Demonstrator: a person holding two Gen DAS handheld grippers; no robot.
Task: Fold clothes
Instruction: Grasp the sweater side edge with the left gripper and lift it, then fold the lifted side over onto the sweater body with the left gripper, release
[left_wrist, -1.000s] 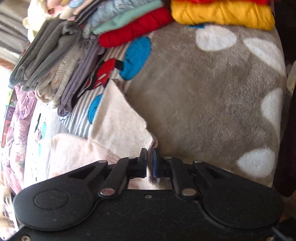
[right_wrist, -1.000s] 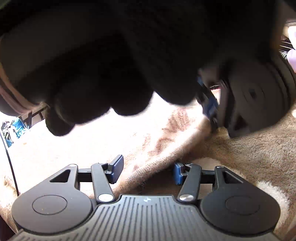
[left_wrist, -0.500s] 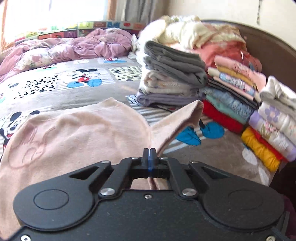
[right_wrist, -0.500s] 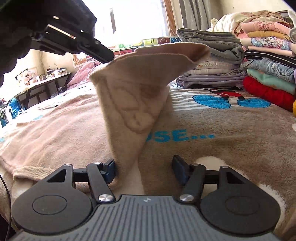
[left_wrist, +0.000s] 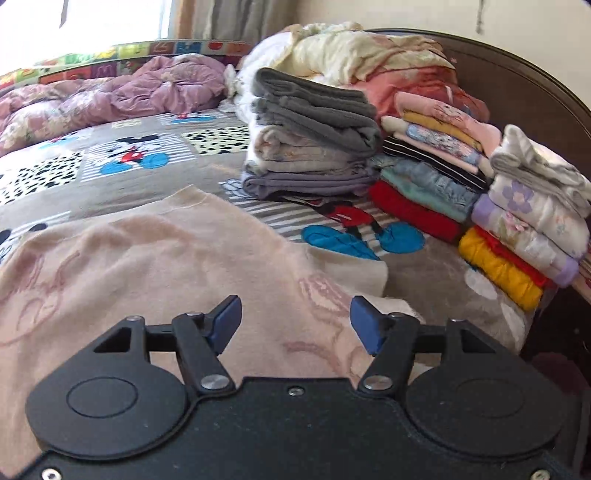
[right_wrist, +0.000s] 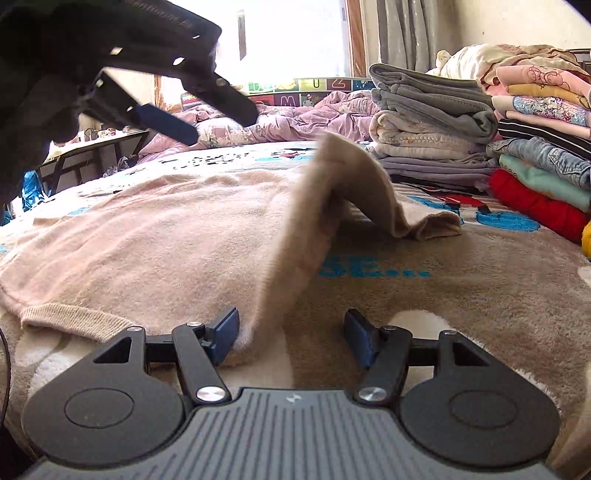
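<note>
Left gripper (left_wrist: 295, 319) released pink sweater (left_wrist: 147, 266) — fingers wide; right gripper (right_wrist: 291, 338) wide too — folded stacks (left_wrist: 314, 144) beyond.

- The sweater (left_wrist: 155, 266) lies spread on the bed blanket (left_wrist: 155, 184), which serves as the landmark.
- One sleeve (right_wrist: 354, 192) rises in a fold over the sweater's right part, its cuff resting on the blanket.
- Stacks of folded clothes (left_wrist: 314, 147) stand on the blanket behind and to the right of the sweater, against the headboard (left_wrist: 517, 85).
- A crumpled quilt (left_wrist: 110, 96) lies at the blanket's far edge, left of the stacks.
- The left gripper (left_wrist: 295, 321) hangs above the sweater; the right gripper (right_wrist: 291, 332) sits at its near hem.
</note>
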